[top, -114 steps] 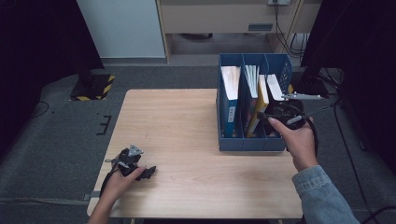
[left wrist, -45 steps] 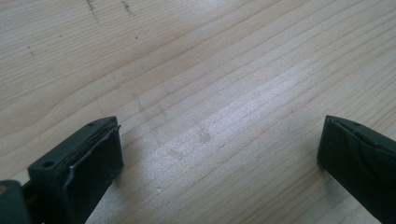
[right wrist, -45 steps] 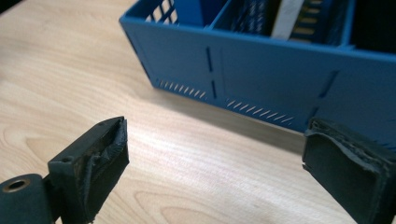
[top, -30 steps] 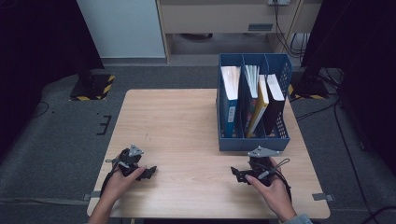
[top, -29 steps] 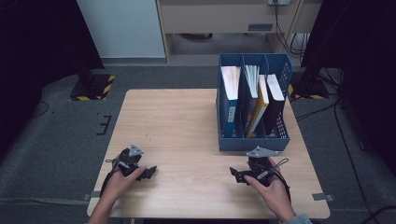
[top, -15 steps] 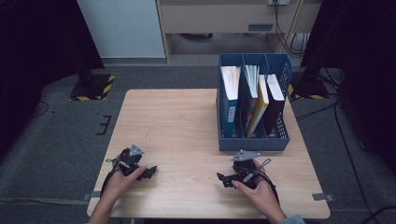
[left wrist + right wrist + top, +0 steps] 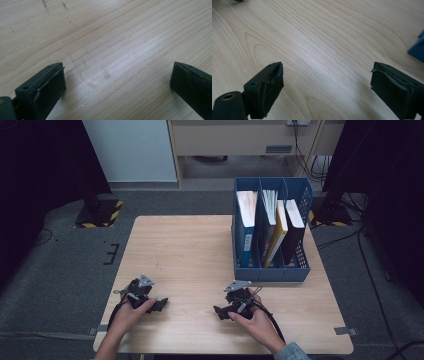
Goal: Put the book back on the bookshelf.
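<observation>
Left claw (image 7: 159,304) and right claw (image 7: 220,311) (both wide open, empty) low on table (image 7: 190,250)

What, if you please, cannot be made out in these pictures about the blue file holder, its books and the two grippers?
- Blue plastic file holder: in the high view the book titles are too small to read; its walls hide their lower parts.
- In the right gripper view the edge cuts the holder down to a blurred corner.
- Left gripper and right gripper: in the high view the hands partly cover them.
</observation>
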`<state>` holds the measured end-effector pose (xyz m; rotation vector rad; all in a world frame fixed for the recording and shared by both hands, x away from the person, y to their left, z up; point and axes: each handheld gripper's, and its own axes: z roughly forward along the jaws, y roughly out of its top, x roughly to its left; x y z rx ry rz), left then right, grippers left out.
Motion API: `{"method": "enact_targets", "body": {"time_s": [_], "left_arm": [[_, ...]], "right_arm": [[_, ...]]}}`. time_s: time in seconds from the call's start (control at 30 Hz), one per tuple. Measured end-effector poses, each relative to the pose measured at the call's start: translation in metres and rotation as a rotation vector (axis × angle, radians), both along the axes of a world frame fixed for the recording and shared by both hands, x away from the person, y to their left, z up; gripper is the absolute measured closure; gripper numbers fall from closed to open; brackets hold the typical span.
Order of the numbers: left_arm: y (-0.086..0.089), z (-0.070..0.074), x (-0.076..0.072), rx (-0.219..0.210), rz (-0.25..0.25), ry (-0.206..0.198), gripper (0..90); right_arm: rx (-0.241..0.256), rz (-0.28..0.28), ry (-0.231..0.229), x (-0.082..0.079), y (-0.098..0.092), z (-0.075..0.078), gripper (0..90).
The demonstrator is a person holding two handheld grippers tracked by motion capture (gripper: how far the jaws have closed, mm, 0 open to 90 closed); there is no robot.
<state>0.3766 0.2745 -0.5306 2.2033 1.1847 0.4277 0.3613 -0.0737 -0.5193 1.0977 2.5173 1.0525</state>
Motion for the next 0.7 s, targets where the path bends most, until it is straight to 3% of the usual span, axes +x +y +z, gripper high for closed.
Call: {"method": "enact_targets", "body": {"time_s": [0.23, 0.4, 0.5, 0.7], "left_arm": [[0.000, 0.000, 0.000, 0.000, -0.001, 0.001, 0.0], [0.000, 0.000, 0.000, 0.001, -0.002, 0.001, 0.0], [0.000, 0.000, 0.000, 0.001, -0.001, 0.001, 0.0], [0.000, 0.000, 0.000, 0.001, -0.002, 0.002, 0.0]], "right_arm": [[-0.014, -0.031, 0.008, 0.013, 0.016, -0.009, 11.1], [-0.035, -0.094, -0.057, 0.018, 0.020, -0.015, 10.7], [-0.031, -0.097, -0.092, 0.019, 0.019, -0.019, 7.2], [-0.033, -0.103, -0.085, 0.020, 0.020, -0.020, 5.9]]}}
